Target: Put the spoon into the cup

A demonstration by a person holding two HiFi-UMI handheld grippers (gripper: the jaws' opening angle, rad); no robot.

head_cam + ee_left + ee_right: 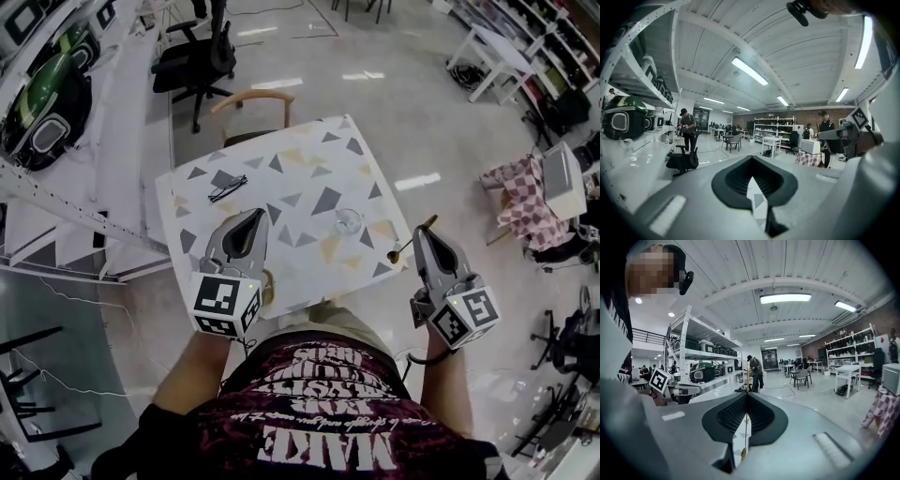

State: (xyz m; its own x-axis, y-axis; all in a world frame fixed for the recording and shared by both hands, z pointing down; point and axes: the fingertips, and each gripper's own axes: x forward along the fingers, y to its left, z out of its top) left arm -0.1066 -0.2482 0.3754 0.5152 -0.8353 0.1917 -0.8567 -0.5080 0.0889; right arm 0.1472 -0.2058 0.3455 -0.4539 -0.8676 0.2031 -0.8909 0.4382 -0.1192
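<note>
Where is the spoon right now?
Head view: the spoon is pinched in the right tongs, at the right edge of the table, just right of the cup.

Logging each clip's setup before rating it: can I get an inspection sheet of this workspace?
Surface: white square table with grey and tan triangles, mostly bare.
Job's things: clear glass cup upright on the table; bronze metal spoon held at the table's right edge, not in the cup.
Clutter: dark-framed glasses on the table's far left.
Grippers: left gripper jaws together, empty; right gripper jaws shut on the spoon.
Cables: thin wires on the floor, left.
Surroundings: wooden chair, black office chair, metal shelving.
</note>
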